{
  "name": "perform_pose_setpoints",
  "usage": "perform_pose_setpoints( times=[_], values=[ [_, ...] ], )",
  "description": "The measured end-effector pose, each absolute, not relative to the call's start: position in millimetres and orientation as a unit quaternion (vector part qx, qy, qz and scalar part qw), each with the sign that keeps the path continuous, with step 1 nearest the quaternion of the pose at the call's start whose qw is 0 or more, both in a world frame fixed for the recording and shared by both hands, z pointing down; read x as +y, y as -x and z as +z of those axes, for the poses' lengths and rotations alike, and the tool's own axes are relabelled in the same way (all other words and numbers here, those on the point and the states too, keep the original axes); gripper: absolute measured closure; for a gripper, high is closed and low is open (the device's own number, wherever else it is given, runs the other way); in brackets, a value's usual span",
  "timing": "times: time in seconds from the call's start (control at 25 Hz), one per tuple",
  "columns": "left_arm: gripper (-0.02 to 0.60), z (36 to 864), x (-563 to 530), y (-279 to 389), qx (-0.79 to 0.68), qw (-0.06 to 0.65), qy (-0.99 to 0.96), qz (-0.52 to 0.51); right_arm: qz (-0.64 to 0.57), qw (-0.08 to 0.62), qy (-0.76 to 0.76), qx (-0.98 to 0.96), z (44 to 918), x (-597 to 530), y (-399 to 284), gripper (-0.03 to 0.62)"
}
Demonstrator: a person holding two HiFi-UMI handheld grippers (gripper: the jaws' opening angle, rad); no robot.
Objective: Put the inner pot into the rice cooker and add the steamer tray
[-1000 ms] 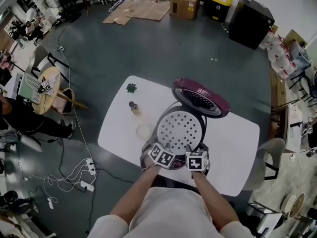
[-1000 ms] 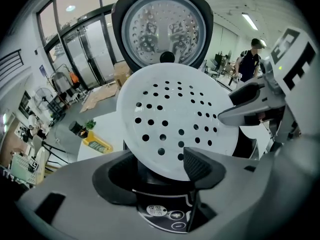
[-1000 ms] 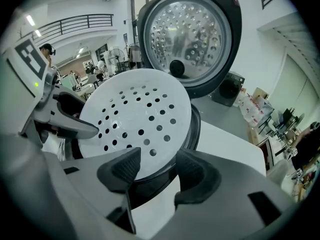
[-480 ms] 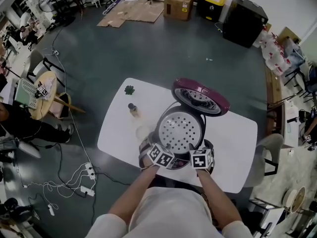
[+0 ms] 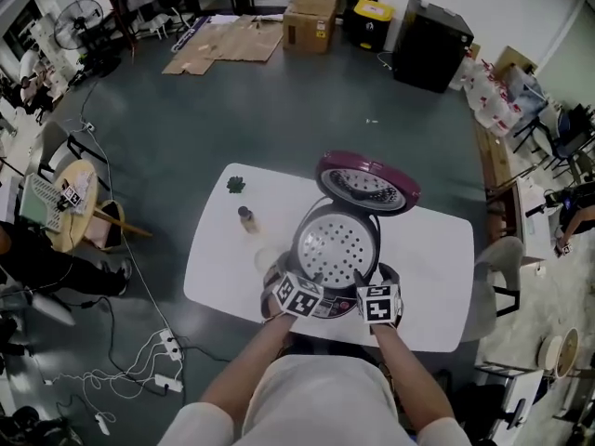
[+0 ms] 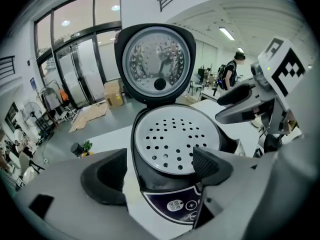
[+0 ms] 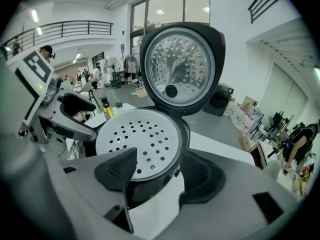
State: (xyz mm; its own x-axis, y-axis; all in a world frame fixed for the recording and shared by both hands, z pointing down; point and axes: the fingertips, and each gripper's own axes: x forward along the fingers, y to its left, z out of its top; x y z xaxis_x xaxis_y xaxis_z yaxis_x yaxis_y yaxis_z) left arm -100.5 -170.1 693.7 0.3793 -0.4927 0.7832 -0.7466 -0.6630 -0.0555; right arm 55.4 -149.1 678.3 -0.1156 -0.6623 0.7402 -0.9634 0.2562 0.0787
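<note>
- Now the steamer tray (image 5: 337,246) sits in the open rice cooker (image 6: 167,196), just ahead of both grippers.
- Left gripper (image 6: 160,161) and right gripper (image 7: 157,161): released, jaws wide but closing, nothing between them.
- A bottle (image 5: 245,217) and a small plant (image 5: 236,185) stand to the left on the table (image 5: 437,277).

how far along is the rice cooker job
Done: the steamer tray sits in the rice cooker; the inner pot beneath can't be seen. In hand: nothing; the left gripper and right gripper jaws are closing with nothing between them. Left: nothing apparent; the lid stands open.
</note>
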Motion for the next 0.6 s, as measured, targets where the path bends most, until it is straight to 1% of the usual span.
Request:
perform_pose_setpoints(
  times=[0.32,0.6],
  values=[
    [0.244,656.2,-161.0,97.2,-0.375,0.170,-0.847,0.335,0.199,0.277,-0.605,-0.719,634.5,-130.5,-56.8,0.370],
    [0.345,622.5,-141.6,99.0,-0.399,0.178,-0.856,0.278,0.177,0.250,-0.596,-0.742,600.7,-109.5,-55.6,0.441]
  ],
)
